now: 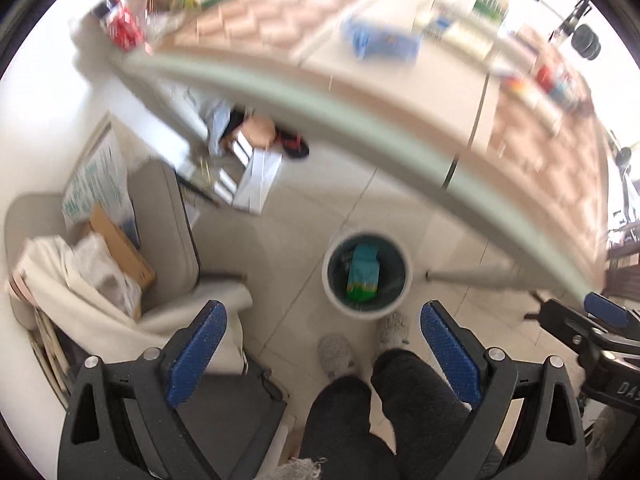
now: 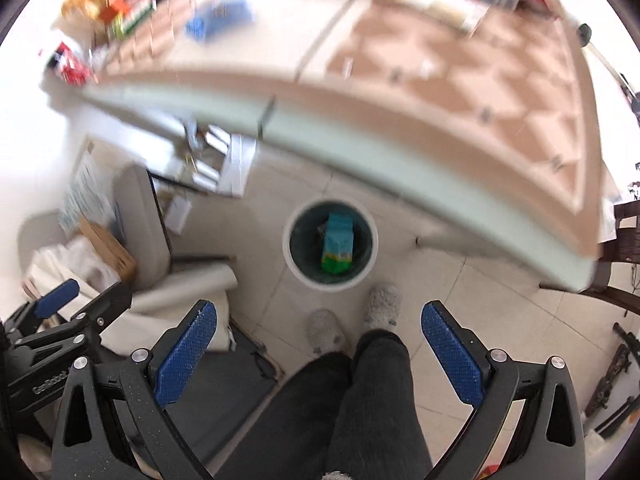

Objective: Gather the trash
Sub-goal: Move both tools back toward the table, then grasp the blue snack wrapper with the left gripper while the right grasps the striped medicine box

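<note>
Left claw (image 1: 322, 344) wide open, textured blue pads (image 1: 198, 354) empty; I see right claw (image 2: 320, 340) same, nothing gripped. Round white-rimmed bin (image 1: 367, 276), dark inside, centre frame on pale tiled floor (image 1: 304, 216). Teal-green carton (image 1: 363, 274) lying in bin. Fuzzy grey slippers (image 1: 335, 354) just below. Table edge (image 1: 360, 128) blurred, upper frame.
</note>
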Tool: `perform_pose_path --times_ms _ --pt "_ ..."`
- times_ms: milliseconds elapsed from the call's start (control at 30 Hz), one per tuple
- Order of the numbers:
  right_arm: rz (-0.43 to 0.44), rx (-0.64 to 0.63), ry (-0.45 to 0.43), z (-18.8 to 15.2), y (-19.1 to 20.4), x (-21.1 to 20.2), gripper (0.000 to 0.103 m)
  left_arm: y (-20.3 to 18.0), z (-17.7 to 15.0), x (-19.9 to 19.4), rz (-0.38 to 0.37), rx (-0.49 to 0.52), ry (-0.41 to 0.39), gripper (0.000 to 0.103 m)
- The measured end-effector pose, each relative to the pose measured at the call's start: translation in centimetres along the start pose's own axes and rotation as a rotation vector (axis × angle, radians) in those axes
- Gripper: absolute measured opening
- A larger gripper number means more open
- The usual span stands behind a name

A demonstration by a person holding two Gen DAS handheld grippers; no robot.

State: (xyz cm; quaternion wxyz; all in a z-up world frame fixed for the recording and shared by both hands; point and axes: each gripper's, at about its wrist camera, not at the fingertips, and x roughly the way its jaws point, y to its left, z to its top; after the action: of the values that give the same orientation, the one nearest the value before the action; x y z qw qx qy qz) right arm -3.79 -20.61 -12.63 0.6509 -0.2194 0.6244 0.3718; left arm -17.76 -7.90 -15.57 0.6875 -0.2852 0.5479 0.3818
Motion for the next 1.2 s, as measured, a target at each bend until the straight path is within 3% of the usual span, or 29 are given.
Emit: perform_pose_path --times_ms 167,300,567,867,933,1033,1200 --pt "-0.027 -0.007 -0.043 6.4 -1.8 -4.5 0.103 0.0 6.5 -2.2 0.0 -0.052 -0.061 0.103" --pt "-0.076 -0.045 -0.023 13.2 -3.7 -4.5 0.103 -0.6 12.3 -1.3 0.005 -0.116 -0.042 0.103" --pt "-0.219 -0.201 0.12 26.1 -6.4 3.8 0.103 -2.7 20.4 3.9 0.062 -0.265 0.06 0.103" --pt "-0.222 -0.311 0.257 32.0 -7.3 10.7 0.103 -2.9 25.5 10.3 0.055 -0.325 0.134 0.1" --pt "-0.225 -0.331 0.268 32.4 -7.1 11.2 0.103 -3.1 26.1 11.2 0.061 -0.31 0.146 0.075" --pt "-0.221 -0.339 0.274 32.9 -7.1 11.7 0.101 -3.4 26.5 12.1 0.038 -0.29 0.161 0.048" --pt "-0.216 -0.349 0.248 33.1 -7.0 11.0 0.092 -4.4 26.4 11.6 0.045 -0.222 0.142 0.026"
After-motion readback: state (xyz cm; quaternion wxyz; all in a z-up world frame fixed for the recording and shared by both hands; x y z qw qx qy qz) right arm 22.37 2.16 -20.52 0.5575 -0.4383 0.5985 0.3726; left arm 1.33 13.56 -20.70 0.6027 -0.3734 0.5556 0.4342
